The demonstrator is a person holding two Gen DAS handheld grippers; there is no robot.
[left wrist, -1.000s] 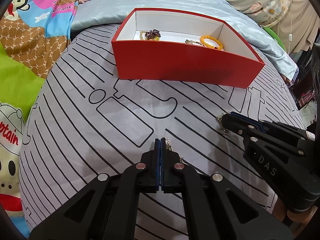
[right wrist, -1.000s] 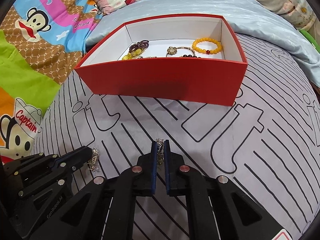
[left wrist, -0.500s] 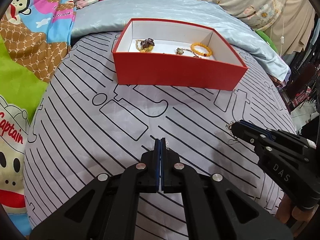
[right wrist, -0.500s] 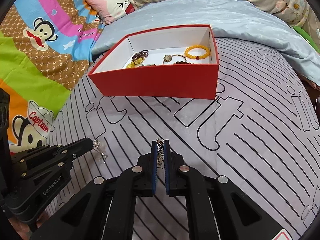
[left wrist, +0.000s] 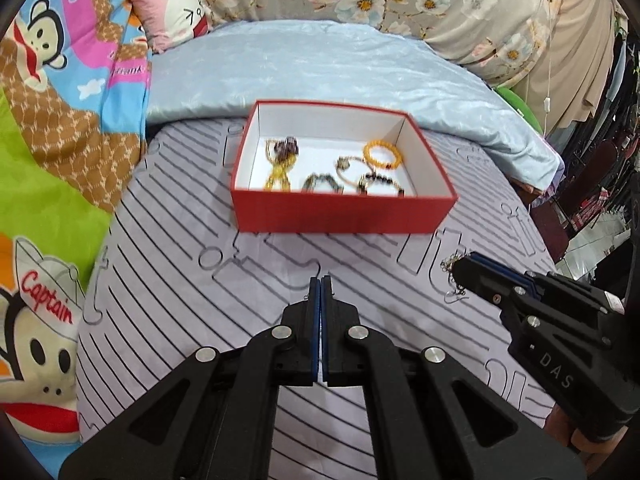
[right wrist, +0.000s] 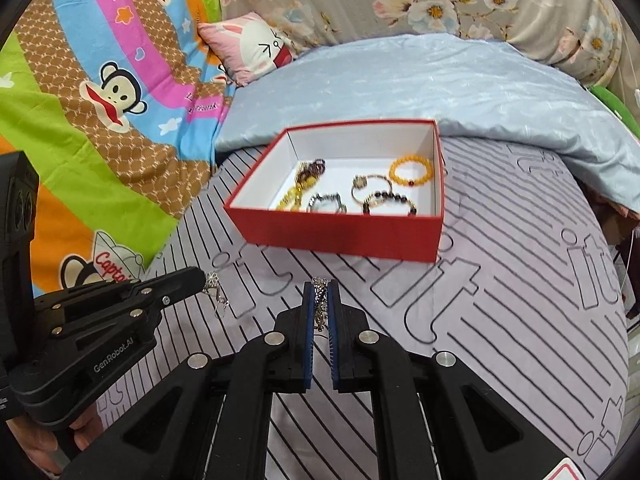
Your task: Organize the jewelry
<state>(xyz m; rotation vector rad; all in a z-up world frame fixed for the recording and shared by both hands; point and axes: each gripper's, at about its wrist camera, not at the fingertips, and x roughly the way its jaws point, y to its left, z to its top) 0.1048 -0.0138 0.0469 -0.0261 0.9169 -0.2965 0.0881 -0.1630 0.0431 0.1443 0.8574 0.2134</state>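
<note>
Both tongs, left (left wrist: 320, 280) and right (right wrist: 320, 286), are pinched on small silver earrings (right wrist: 319, 300); a snag could drop one short of the red box (right wrist: 340, 236).

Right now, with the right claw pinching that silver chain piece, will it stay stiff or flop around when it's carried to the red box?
The silver chain piece probably flops: loose links stick out past the right claw and a hook dangles below in the left wrist view. It looks thin, so likely light. It may swing and snag the red box rim.
</note>
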